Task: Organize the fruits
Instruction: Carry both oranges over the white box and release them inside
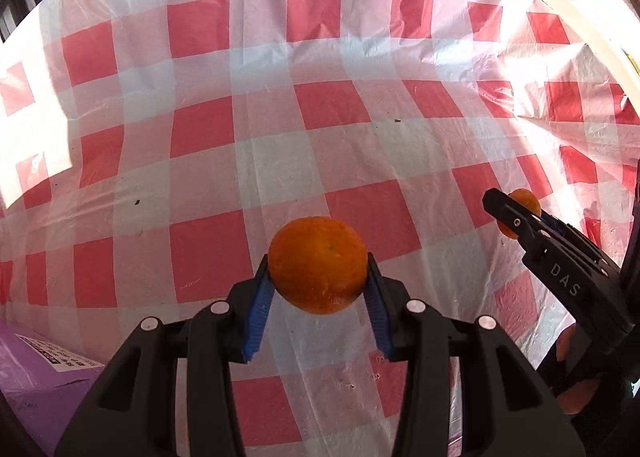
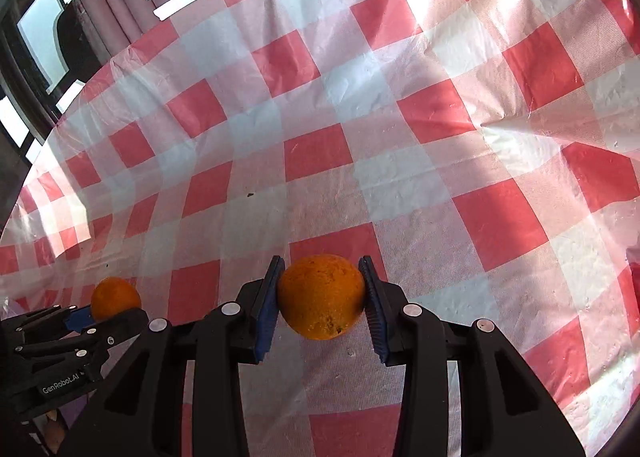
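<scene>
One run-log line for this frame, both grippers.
left gripper: shut on left orange | right gripper: shut on right orange | both above checked tablecloth

Both wrist fisheyes look steeply down, close over the red-and-white checked plastic tablecloth [image 1: 320,105]; each catches the other black gripper [image 1: 516,213] at its edge.

Glossy crinkled plastic tablecloth [image 1: 280,105]; matt black plastic tongs [image 1: 318,289], ribbed blue pads [image 1: 262,309]; dimpled orange [image 1: 318,265].
</scene>
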Demonstrator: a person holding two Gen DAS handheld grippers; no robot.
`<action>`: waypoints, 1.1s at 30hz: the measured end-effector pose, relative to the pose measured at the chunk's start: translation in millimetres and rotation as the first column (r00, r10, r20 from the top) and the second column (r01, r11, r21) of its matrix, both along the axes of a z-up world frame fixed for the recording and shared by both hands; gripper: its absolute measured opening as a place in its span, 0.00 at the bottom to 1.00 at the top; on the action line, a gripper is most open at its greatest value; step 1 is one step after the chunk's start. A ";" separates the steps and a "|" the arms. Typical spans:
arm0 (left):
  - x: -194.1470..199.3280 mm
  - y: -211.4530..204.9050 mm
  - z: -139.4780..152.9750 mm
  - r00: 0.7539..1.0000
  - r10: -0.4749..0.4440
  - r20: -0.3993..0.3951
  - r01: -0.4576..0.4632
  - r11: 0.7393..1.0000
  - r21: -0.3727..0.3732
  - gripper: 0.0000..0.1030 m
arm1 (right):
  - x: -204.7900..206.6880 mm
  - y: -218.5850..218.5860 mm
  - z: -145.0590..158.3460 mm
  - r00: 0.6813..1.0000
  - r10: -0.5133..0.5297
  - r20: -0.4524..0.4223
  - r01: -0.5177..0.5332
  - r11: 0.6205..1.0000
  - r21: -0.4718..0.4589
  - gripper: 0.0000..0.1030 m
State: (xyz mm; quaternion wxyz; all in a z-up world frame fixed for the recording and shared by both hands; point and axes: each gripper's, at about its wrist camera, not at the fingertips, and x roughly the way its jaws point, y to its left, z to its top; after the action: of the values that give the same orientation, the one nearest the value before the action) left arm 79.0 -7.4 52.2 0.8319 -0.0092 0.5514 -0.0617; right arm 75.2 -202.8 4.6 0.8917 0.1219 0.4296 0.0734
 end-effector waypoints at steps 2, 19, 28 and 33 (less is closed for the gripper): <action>-10.3 8.2 7.0 1.000 0.002 -0.003 -0.002 1.000 -0.015 0.42 | -18.5 9.5 0.2 1.000 0.011 -0.022 -0.011 1.000 0.002 0.37; -96.8 83.3 84.3 0.988 -0.035 0.152 0.039 0.999 -0.026 0.42 | -128.5 110.9 72.2 0.992 0.119 0.047 -0.118 0.993 -0.013 0.37; -130.8 152.1 95.6 0.980 0.038 0.194 -0.032 0.999 -0.032 0.42 | -158.4 191.8 102.3 0.957 0.267 0.109 -0.265 0.964 -0.035 0.37; -144.3 197.2 92.1 0.976 0.107 0.190 -0.103 0.994 -0.034 0.42 | -176.0 238.3 112.4 0.910 0.392 0.134 -0.386 0.920 -0.068 0.37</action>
State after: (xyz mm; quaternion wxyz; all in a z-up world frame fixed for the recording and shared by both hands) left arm -65.2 189.8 144.3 0.8831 -0.0423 0.4667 -0.0248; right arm -100.8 35.5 117.0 0.8904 0.0102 0.3807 0.2494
